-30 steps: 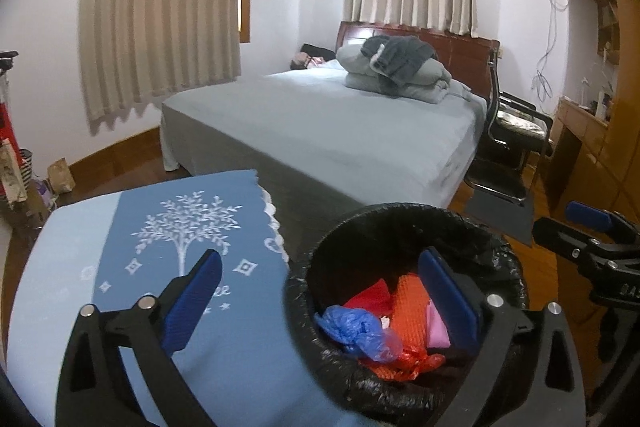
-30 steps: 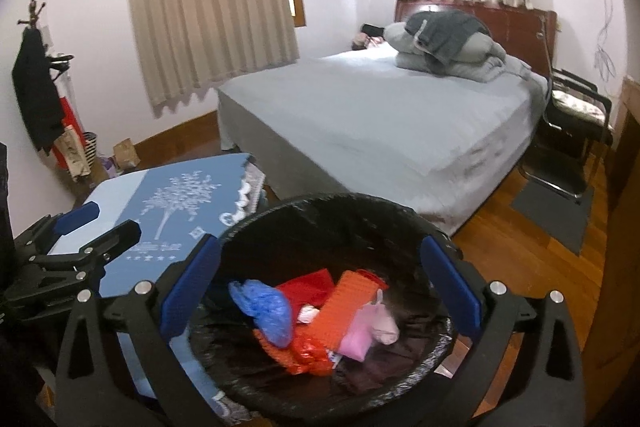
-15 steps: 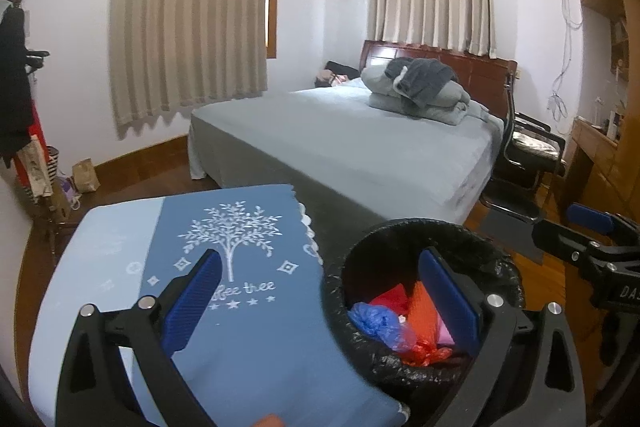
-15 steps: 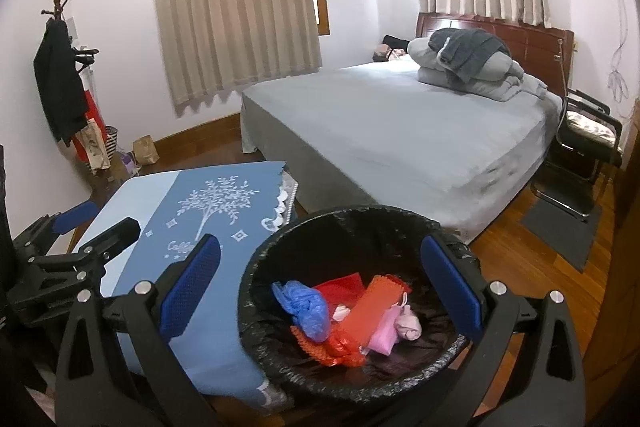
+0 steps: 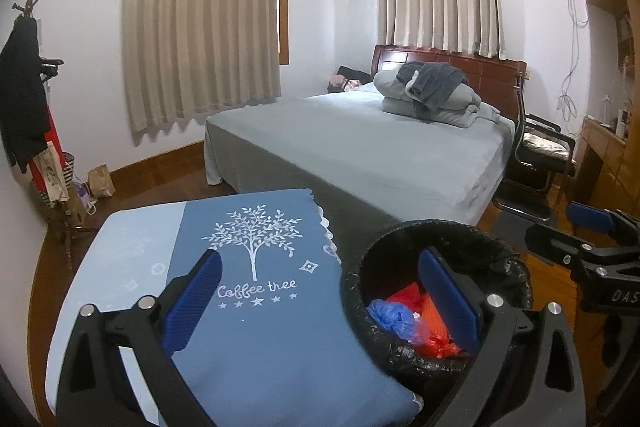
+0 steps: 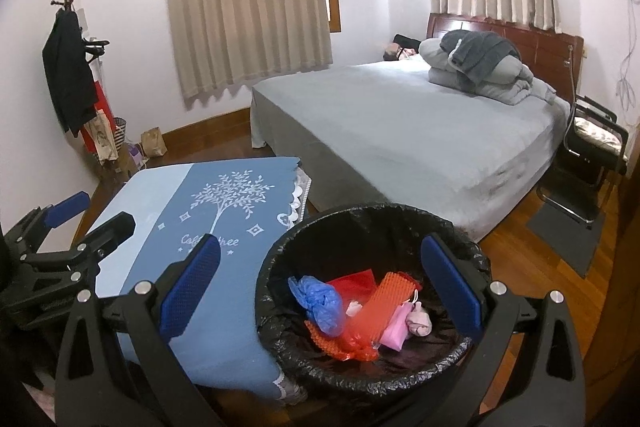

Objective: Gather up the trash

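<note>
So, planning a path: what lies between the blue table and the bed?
Bare dark wood floor separates the blue table from the bed; the right wrist view shows it best.

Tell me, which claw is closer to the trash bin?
Probably the right claw: it hangs open right over the bin, with the trash between its fingers. The left claw is open too, but mostly over the blue tablecloth.
</note>
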A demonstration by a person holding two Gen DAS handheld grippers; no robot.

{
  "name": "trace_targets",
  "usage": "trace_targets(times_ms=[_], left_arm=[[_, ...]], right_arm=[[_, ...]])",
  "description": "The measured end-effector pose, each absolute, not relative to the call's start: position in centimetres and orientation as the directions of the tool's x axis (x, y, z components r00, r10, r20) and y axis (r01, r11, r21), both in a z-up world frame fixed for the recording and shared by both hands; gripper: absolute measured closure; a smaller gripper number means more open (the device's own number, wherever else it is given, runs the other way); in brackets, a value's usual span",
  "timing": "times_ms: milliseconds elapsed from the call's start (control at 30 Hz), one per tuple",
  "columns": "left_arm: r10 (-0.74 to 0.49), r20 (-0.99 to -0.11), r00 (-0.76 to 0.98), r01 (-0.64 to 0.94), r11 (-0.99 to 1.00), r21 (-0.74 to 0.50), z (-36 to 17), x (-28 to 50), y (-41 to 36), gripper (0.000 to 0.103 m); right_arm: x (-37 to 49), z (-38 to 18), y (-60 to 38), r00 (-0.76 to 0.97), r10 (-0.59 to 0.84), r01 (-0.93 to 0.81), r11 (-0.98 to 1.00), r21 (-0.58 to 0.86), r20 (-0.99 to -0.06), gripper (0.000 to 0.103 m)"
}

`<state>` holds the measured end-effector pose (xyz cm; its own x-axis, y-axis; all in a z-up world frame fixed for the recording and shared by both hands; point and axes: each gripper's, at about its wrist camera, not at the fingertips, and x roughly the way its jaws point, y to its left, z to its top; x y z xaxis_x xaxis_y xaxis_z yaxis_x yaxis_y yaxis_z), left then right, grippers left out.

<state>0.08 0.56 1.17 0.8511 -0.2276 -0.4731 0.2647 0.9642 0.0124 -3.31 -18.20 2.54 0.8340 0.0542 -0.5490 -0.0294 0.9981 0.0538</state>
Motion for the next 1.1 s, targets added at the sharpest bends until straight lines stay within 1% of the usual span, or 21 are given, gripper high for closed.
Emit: trace_targets(times_ms=[1100], left_arm=[[-0.227,-0.468,0.854,0.266,0.964,0.018,1.41,-0.18,0.73,0.006]], right_arm=[[-3.36,2.46,-18.08,0.834,0.055,-0.029,0.998,0.056,-0.55,0.005]])
